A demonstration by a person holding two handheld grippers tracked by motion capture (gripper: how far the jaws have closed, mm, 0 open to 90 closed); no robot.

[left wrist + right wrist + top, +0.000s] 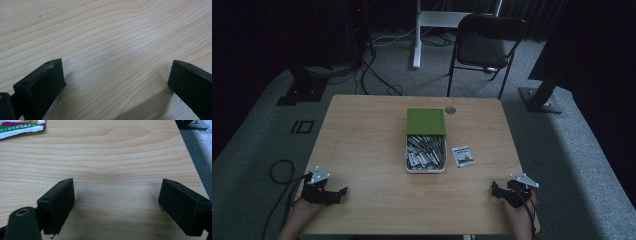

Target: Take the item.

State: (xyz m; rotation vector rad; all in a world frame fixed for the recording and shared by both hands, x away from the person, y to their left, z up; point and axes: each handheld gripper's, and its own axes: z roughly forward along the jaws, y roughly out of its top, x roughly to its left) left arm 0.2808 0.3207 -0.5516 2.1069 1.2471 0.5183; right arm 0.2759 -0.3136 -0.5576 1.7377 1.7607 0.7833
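A white box (pixel 426 168) holding several small sachets stands in the middle of the wooden table (pixel 362 140), its green lid (pixel 426 121) lying just behind it. One loose sachet (pixel 462 156) lies to the right of the box; its corner (pixel 21 127) shows at the top left of the right gripper view. My left gripper (pixel 343 191) rests at the table's near left corner, jaws wide apart over bare wood (pixel 117 75). At the near right corner my right gripper (pixel 495 190) is also open with nothing between its jaws (pixel 116 202).
A small round grey disc (pixel 450 110) sits at the table's far edge. Behind the table stand a dark folding chair (pixel 484 45) and a white stand (pixel 417 35). Black frame feet (pixel 302 92) and cables lie on the grey carpet. The table's right edge (pixel 192 162) is close to my right gripper.
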